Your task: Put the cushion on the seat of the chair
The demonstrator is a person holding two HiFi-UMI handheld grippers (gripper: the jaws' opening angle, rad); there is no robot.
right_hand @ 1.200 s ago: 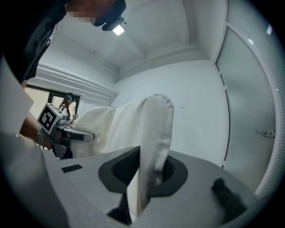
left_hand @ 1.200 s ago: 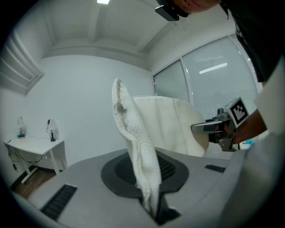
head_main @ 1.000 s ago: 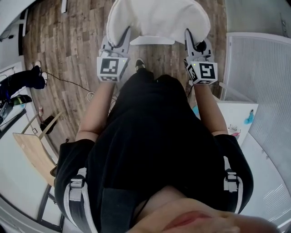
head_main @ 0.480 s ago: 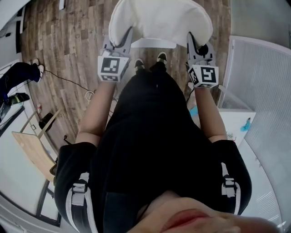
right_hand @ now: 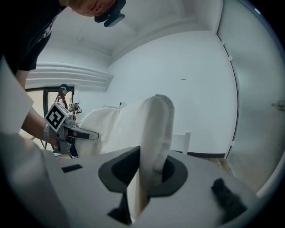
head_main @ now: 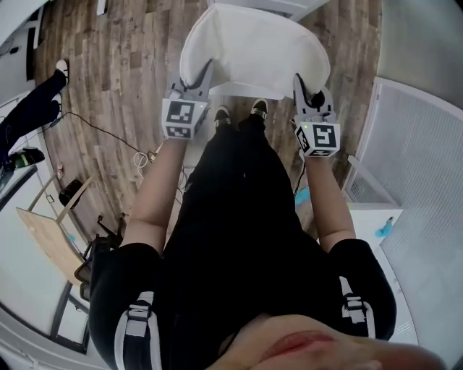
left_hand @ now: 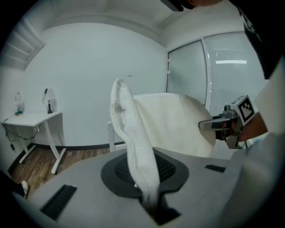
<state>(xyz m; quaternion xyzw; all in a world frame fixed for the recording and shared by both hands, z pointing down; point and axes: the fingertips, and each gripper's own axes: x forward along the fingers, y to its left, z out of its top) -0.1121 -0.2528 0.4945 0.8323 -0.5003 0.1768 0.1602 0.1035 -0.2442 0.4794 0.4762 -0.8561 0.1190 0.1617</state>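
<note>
A white cushion hangs stretched between my two grippers in front of the person. My left gripper is shut on the cushion's left edge, which rises as a fluffy fold out of the jaws. My right gripper is shut on the right edge. A white chair shows just beyond the cushion's far side; its backrest is seen behind the cushion in the right gripper view. The seat itself is hidden by the cushion.
Wood-plank floor lies all round. A white cabinet stands at the right, a wooden board at the lower left. A cable runs over the floor at the left, and a white desk stands by the wall.
Both grippers have sunk and moved forward with the cushion held between them. The chair's white frame has come into view past the cushion's far edge.
</note>
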